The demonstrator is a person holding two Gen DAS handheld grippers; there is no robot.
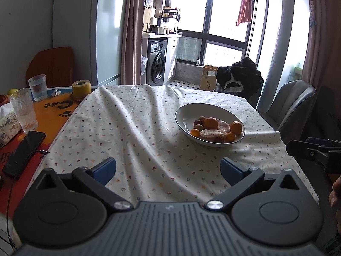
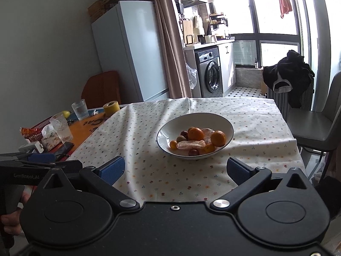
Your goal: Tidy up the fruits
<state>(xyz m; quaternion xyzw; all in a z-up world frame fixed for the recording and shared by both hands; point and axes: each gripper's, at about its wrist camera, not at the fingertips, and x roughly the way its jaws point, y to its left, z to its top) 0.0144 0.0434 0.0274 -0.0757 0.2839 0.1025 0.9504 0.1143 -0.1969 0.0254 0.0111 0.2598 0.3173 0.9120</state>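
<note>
Fruit [image 2: 195,139] all heaped in bowl [image 2: 223,125] at 12 o'clock, so looks sorted; left gripper [image 1: 168,169] and right gripper [image 2: 175,169] spread wide, holding nothing, hanging back near table edge.

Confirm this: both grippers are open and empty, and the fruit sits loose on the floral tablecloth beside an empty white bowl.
Wrong about the fruit. The right wrist view shows the fruit piled inside the white bowl, not loose on the floral tablecloth. The rest holds: left gripper and right gripper are open and empty.
</note>
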